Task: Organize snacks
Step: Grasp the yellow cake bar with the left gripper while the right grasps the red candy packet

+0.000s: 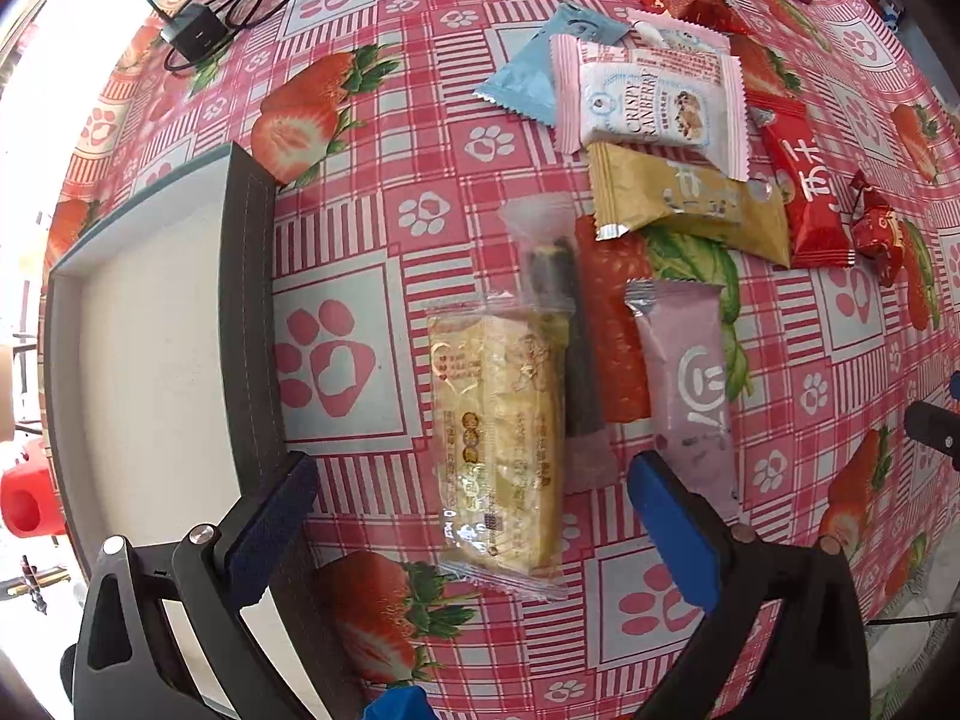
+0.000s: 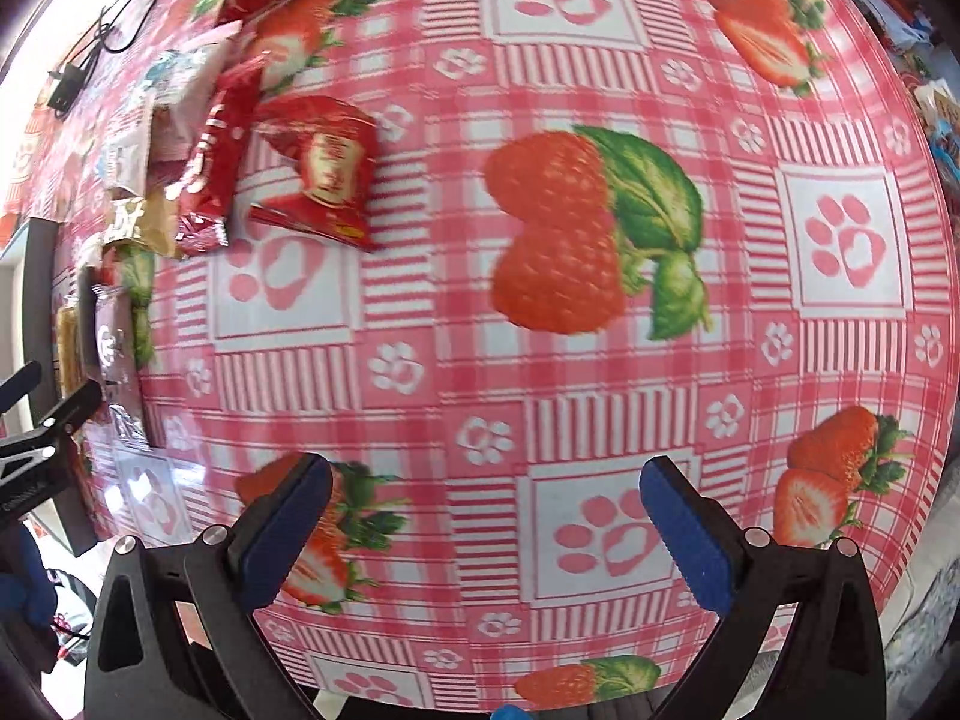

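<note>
In the left wrist view my left gripper (image 1: 474, 504) is open, low over a clear-wrapped yellow cracker bar (image 1: 498, 444) that lies between its blue pads. A dark bar (image 1: 561, 312) lies partly under it, and a purple packet (image 1: 690, 384) sits by the right pad. Further off lie a gold packet (image 1: 690, 204), a pink-and-white cranberry packet (image 1: 654, 96), a blue packet (image 1: 528, 72) and a red bar (image 1: 804, 192). A grey tray with a white floor (image 1: 150, 330) stands at the left. My right gripper (image 2: 486, 528) is open over bare tablecloth; a red packet (image 2: 324, 168) lies far left of it.
The table wears a pink strawberry-and-paw cloth (image 1: 372, 228). A black charger with cable (image 1: 192, 30) lies at the far left corner. A red object (image 1: 24, 498) sits beyond the tray's edge. The left gripper's arm (image 2: 36, 438) shows at the left of the right wrist view.
</note>
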The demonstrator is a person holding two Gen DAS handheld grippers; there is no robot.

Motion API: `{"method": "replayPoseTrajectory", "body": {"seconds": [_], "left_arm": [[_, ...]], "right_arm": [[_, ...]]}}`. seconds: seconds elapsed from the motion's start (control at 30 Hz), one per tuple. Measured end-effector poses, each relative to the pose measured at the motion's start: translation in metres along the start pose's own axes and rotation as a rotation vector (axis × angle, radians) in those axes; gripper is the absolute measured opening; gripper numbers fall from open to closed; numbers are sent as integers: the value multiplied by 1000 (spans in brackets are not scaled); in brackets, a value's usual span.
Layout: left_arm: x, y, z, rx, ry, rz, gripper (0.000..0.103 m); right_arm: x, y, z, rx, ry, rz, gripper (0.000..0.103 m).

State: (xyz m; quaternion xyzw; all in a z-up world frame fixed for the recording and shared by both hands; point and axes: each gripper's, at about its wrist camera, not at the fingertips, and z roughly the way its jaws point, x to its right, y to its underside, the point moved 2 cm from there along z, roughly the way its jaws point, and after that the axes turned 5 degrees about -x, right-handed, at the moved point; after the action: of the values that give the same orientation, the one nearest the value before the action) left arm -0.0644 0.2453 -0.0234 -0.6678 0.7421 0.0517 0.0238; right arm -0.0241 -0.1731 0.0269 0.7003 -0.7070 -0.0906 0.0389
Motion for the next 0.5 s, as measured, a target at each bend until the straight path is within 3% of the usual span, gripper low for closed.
{"method": "replayPoseTrajectory", "body": {"seconds": [0.23,0.4,0.5], "left_arm": [[-14,-6,8,15,0,39,103],[-5,-19,10,-17,47,9,103],[-10,-25,20,-23,122,-35,103]], "right_arm": [[-34,-16,-13,23,17,-50,103],[-22,-41,-23,38,4,42,103],[-8,-57,-31,55,-22,121,103]]}}
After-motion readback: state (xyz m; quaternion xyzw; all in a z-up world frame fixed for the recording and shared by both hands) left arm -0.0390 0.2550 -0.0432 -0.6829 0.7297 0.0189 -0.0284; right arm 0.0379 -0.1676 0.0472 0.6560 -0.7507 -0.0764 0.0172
